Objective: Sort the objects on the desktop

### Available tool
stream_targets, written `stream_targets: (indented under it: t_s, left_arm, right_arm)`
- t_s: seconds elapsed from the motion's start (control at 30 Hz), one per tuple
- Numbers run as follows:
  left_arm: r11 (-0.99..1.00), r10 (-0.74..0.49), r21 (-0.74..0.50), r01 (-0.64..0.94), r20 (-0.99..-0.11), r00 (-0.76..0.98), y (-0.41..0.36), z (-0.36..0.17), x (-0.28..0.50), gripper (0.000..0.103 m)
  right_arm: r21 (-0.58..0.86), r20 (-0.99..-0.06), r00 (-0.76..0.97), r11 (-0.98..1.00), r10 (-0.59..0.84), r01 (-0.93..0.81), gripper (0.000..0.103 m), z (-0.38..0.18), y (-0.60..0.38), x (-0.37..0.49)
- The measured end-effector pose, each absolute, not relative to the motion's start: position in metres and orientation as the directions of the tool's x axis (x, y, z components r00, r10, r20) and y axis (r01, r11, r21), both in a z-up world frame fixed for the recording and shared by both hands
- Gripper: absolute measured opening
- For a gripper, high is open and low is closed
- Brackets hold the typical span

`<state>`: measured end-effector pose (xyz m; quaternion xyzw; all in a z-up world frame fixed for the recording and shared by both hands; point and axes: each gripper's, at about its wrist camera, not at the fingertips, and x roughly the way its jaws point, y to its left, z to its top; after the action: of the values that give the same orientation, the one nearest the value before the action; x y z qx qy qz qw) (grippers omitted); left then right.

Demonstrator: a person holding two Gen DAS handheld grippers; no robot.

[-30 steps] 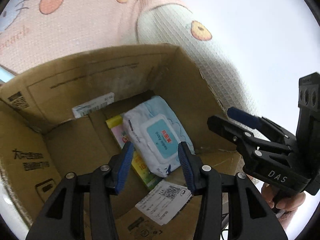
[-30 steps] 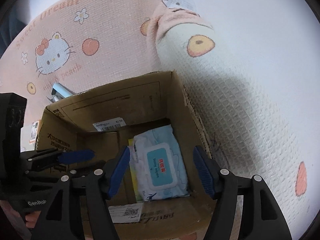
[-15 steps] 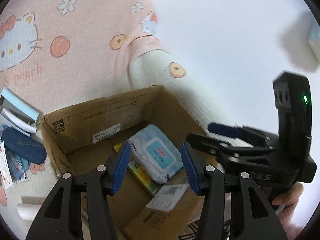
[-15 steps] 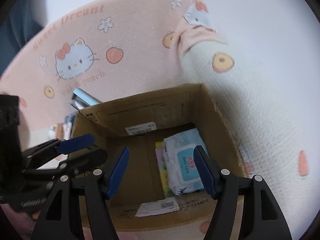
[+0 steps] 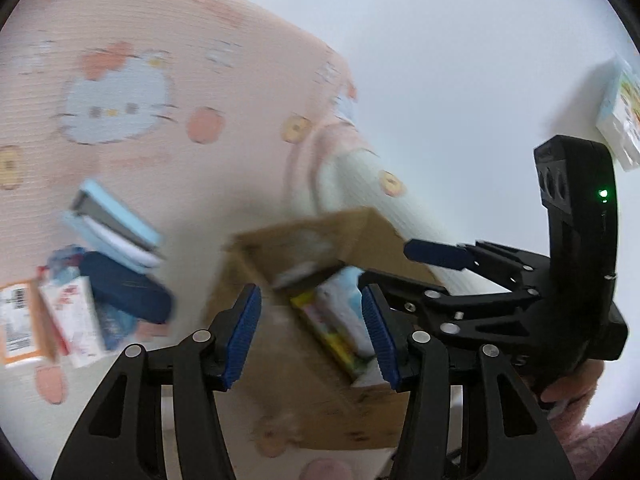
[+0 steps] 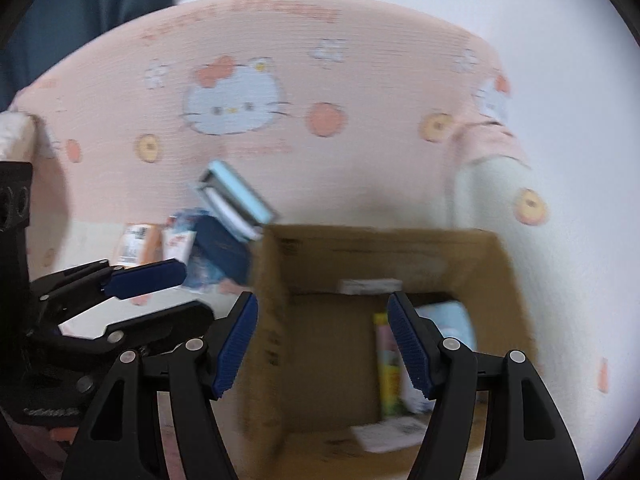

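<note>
in the left wrist view, blurred by motion, the left gripper (image 5: 308,332) has just been opening and its blue-padded jaws stand wide with nothing between them. beyond them an open cardboard box (image 5: 288,360) sits on a pink cartoon-print cloth (image 5: 168,60); a pale blue wipes pack (image 5: 344,292) and a yellow-edged packet (image 5: 328,332) lie inside it. to the left of the box, on the cloth, lies a loose pile: light blue books (image 5: 116,224), a dark blue case (image 5: 124,286) and a small white carton (image 5: 72,316). the right gripper (image 5: 394,264) reaches in from the right, held by a hand (image 5: 568,388) in a pink fuzzy sleeve. in the right wrist view the right gripper (image 6: 322,344) is spread wide and empty above the box (image 6: 400,252), where the wipes pack (image 6: 448,316) and packet (image 6: 388,368) rest near the right wall. the left gripper (image 6: 180,292) shows at the left, apart from the pile (image 6: 216,240).
</note>
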<state>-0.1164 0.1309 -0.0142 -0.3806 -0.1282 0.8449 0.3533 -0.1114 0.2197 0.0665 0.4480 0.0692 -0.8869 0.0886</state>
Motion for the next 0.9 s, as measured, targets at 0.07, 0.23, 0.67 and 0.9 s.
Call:
stream_targets:
  t_s: [0.07,0.23,0.67,0.9]
  left_arm:
    - [-0.749,0.662,-0.464,-0.474,-0.557,-0.501,0.113,-0.014,-0.116,0.057]
    - [-0.828,0.561,-0.41,-0.383,-0.601,-0.57,0.056,-0.024,-0.113,0.057]
    - [-0.871,0.401,-0.488,-0.058,-0.638,-0.657,-0.096,-0.073,-0.105,0.057]
    - [-0.847,0.34,-0.518,0.12,-0.7,-0.628,-0.138,-0.123,-0.116,0.057]
  right_arm:
    - [0.015,-0.807,-0.57,-0.97,-0.154,0.241,0.065,0.066,0.202,-0.116]
    - [0.172,-0.797,-0.517,-0.938,-0.313,0.303,0.066,0.057,0.157,-0.127]
    - [0.349,-0.767,-0.363,-0.818,-0.53,0.457,0.066,0.002,0.054,-0.147]
    - [0.43,-0.749,-0.309,-0.785,-0.586,0.447,0.066,-0.049,0.026,-0.161]
